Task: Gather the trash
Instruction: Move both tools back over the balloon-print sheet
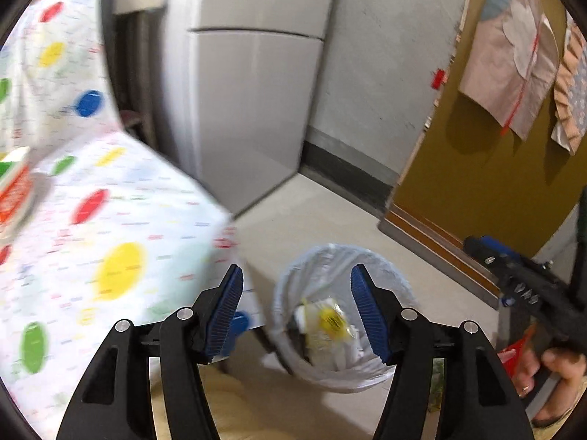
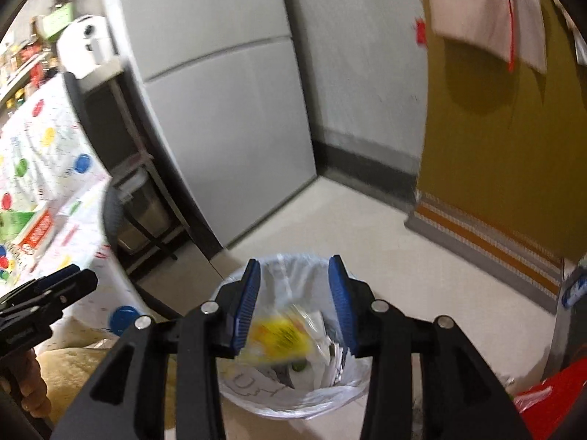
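A round trash bin point(image 1: 400, 377) lined with a white bag stands on the floor; it also shows in the right wrist view point(image 2: 304, 403). A yellow and clear wrapper point(image 1: 332, 321) lies in it among white paper; in the right wrist view the wrapper point(image 2: 279, 337) is blurred, between the fingers, over the bin. My left gripper point(image 1: 297, 311) is open and empty, above the bin's left rim. My right gripper point(image 2: 293, 304) is open, right above the bin. The right gripper also shows in the left wrist view point(image 1: 513, 275), the left one in the right wrist view point(image 2: 47, 293).
A table with a white cloth with coloured dots point(image 1: 91, 220) is on the left, with an orange and green box point(image 2: 33, 227) on it. A grey cabinet point(image 2: 227, 110) stands behind the bin. An olive door point(image 1: 495, 146) is at right. A red item point(image 2: 546, 399) lies at lower right.
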A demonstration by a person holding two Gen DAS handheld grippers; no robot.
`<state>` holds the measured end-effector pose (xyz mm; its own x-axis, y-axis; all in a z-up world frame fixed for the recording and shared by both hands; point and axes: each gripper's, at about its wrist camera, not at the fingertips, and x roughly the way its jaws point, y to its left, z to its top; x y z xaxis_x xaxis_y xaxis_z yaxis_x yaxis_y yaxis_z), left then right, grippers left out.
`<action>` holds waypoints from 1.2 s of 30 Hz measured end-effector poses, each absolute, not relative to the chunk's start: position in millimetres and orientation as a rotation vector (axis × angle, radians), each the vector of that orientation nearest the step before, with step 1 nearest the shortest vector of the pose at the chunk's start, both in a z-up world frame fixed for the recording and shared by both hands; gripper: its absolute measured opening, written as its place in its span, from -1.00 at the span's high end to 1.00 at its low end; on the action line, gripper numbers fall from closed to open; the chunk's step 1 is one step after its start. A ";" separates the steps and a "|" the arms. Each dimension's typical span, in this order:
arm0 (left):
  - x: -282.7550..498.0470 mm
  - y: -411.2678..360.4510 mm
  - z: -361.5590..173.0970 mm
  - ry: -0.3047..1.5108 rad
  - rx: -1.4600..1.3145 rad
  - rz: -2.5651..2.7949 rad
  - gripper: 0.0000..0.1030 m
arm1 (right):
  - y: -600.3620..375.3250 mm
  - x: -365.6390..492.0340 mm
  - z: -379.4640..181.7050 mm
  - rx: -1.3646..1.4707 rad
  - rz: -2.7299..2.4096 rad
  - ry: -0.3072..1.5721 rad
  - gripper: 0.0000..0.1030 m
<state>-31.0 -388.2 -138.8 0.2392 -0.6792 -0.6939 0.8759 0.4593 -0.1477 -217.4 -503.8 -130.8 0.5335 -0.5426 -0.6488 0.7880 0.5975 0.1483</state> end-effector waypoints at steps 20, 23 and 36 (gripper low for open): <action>44.4 -146.1 -108.3 0.752 0.103 -0.593 -0.34 | -344.7 -78.3 -73.6 0.232 -0.353 0.610 0.25; 57.1 -110.5 -111.9 0.766 0.071 -0.510 -0.49 | -322.1 -53.1 -74.7 0.216 -0.280 0.628 0.25; 107.7 -2.6 -104.9 0.773 -0.010 -0.258 -0.51 | -258.9 33.3 -64.9 0.108 -0.118 0.660 -0.01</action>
